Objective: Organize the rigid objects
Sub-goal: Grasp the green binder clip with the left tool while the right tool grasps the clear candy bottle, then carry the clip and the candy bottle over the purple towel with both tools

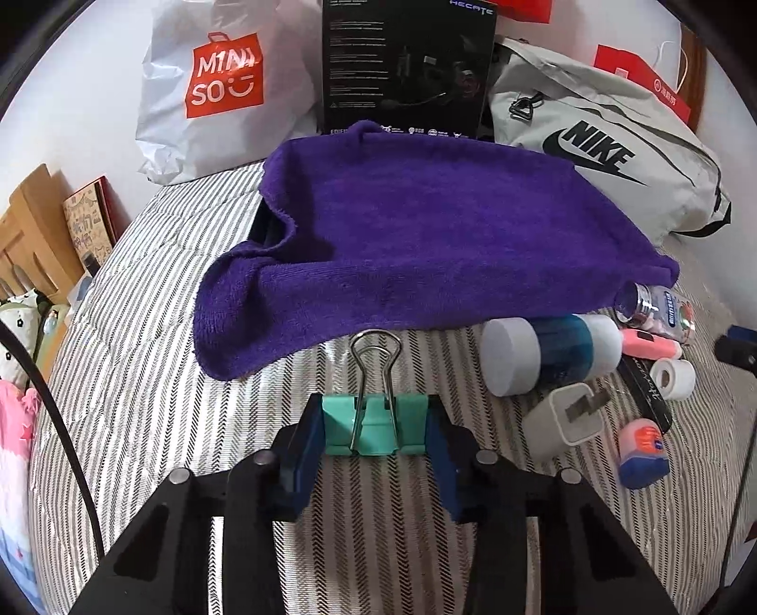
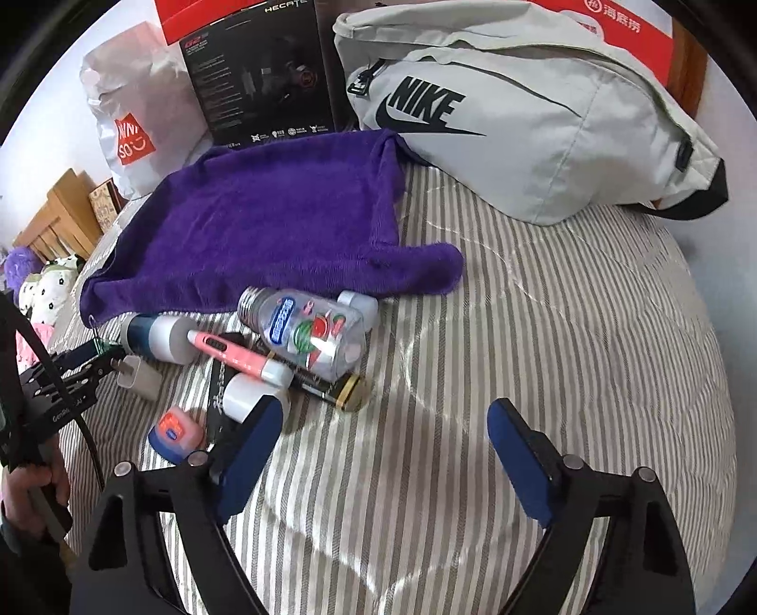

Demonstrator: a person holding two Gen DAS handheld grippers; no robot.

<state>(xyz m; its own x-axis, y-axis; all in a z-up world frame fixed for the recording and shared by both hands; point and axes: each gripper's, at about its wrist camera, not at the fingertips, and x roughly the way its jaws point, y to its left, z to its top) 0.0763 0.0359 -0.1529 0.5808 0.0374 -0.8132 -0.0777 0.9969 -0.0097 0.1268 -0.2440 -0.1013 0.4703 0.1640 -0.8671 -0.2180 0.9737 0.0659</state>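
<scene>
Clamping a green binder clip (image 1: 376, 428), left jaws face purple towel (image 1: 416, 227); right jaws gape beside clutter.

Teal binder clip (image 1: 376, 426) w/ silver wire handles sat pinched betw left gripper (image 1: 376, 433) pads, above the striped bedding, just short of purple towel (image 1: 426, 227).

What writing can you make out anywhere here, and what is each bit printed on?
"NIKE": grey bag.
"HECATE": black box.
"MINISO", partly creased: white shopping bag.
Red box: Chinese characters, unreadable.
Clear bottle label and the black box's fine print: too small.
</scene>
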